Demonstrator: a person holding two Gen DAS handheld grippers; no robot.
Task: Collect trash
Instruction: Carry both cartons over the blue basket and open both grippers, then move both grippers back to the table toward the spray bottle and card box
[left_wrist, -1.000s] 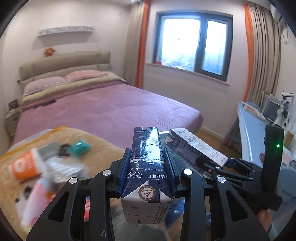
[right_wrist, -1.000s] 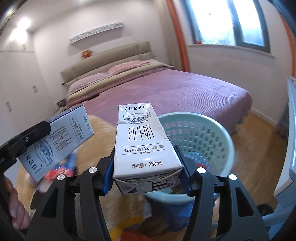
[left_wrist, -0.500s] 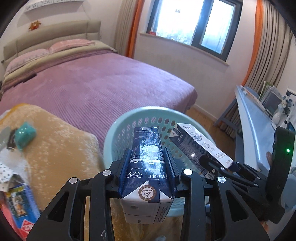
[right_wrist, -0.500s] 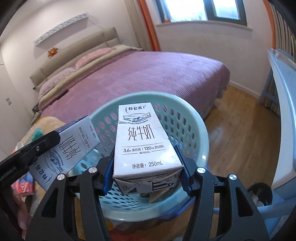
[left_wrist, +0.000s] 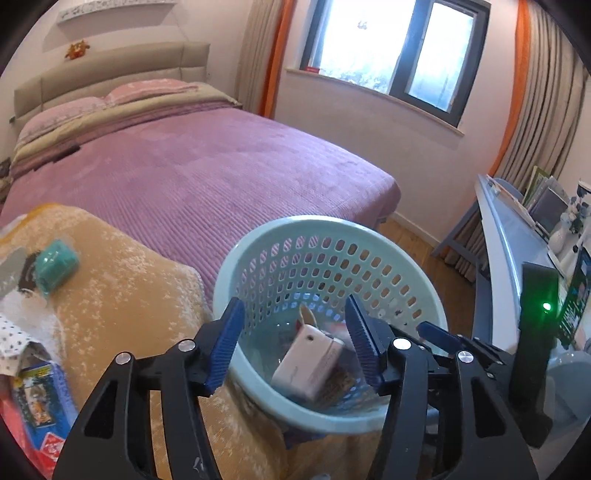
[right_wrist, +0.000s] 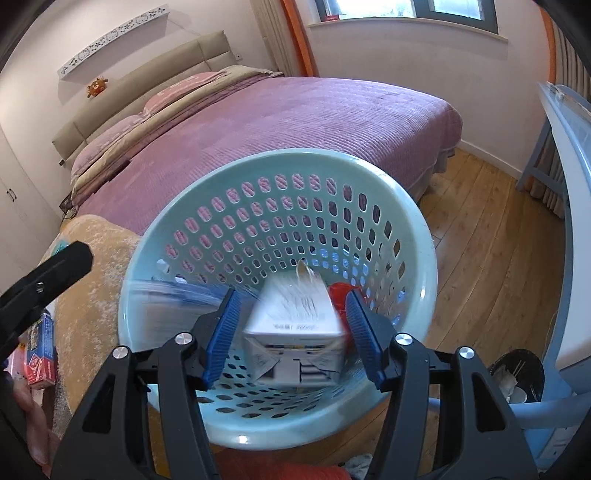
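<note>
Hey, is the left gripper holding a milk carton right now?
No, the left gripper has nothing between its opening jaws, and a pale carton lies down inside the light blue basket.

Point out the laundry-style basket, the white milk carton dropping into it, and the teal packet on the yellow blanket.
basket (right_wrist: 413, 221): right wrist view, bare far rim.
white milk carton (right_wrist: 295, 314): right wrist view, blurred top face.
teal packet (left_wrist: 56, 266): left wrist view, middle of wrapper.
</note>
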